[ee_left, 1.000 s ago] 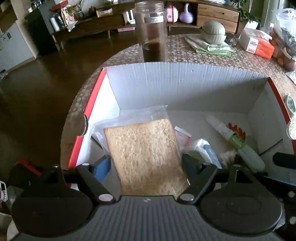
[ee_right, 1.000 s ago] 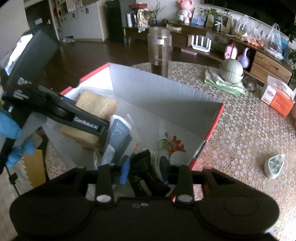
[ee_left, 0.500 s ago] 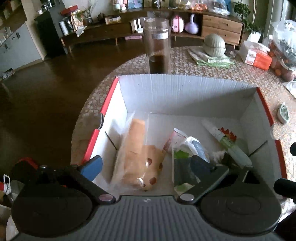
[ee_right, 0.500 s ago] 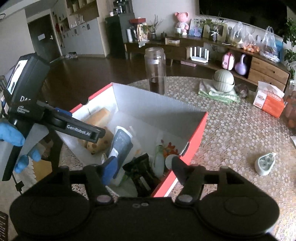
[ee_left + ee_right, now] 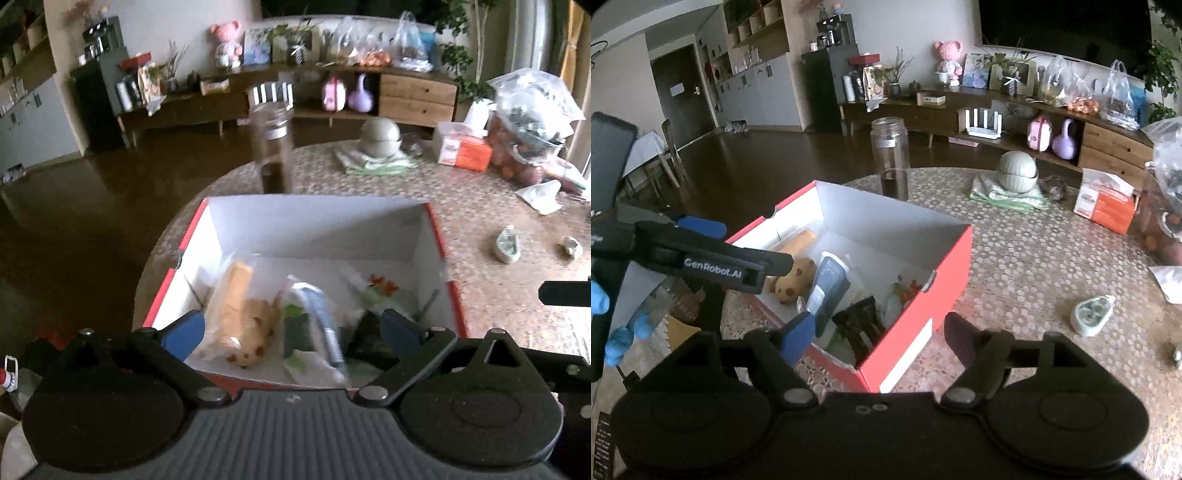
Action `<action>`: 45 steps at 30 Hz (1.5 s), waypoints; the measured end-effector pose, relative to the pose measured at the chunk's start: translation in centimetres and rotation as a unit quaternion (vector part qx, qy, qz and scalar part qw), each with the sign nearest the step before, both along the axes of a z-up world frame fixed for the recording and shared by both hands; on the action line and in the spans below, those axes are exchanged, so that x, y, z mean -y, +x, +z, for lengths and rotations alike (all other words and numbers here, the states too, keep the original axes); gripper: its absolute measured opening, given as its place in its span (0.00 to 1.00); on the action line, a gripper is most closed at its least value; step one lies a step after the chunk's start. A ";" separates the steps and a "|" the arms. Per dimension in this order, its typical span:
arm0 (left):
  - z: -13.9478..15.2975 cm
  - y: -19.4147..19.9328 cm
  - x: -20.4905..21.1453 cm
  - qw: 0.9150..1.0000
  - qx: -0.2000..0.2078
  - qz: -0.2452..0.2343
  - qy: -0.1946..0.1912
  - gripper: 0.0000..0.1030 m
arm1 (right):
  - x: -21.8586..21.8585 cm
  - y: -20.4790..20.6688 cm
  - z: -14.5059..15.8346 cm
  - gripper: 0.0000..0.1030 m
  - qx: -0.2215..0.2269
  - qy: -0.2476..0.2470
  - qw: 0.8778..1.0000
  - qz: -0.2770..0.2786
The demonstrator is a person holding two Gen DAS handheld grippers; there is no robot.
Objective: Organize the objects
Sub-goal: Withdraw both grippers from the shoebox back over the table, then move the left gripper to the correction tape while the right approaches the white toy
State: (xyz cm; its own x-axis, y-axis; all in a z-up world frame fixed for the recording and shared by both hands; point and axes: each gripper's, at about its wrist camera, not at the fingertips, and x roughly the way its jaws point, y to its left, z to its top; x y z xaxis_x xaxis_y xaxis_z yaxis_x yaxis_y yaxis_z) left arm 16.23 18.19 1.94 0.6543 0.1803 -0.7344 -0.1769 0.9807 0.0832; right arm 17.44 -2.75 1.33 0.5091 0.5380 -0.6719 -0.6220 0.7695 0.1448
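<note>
A red cardboard box (image 5: 439, 243) with a white inside stands on the round table; it also shows in the right wrist view (image 5: 916, 314). In it lie a bagged bread loaf (image 5: 236, 306), a grey tube (image 5: 827, 288), dark packets (image 5: 857, 325) and a green-and-white bottle (image 5: 373, 291). My left gripper (image 5: 291, 330) is open and empty above the box's near edge. My right gripper (image 5: 881, 334) is open and empty above the box's near right corner. The left gripper's fingers (image 5: 701, 225) show at the left of the right wrist view.
A tall glass jar (image 5: 890, 158) stands just behind the box. On the table are green bowls on a cloth (image 5: 1017, 171), an orange tissue pack (image 5: 1106, 201), a small white dish (image 5: 1089, 315) and filled plastic bags (image 5: 532, 122). The table's left edge drops to dark floor.
My left gripper let go of the bread bag, which now lies in the box. Both grippers opened and pulled back and up from the box.
</note>
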 end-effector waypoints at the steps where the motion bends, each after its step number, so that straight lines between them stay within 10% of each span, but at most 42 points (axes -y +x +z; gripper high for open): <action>1: 0.1 -0.2 0.6 1.000 0.004 -0.003 0.002 0.99 | 0.4 -0.2 0.1 0.78 0.000 0.001 1.000 0.000; 22: -1.1 0.7 14.6 0.994 0.023 -0.100 -0.025 0.99 | 15.0 -0.4 -1.2 0.95 0.008 -0.014 0.997 -0.081; 45: -6.5 14.2 25.0 0.981 -0.031 -0.179 -0.061 1.00 | 30.7 9.5 -6.0 0.94 -0.011 -0.076 0.979 -0.189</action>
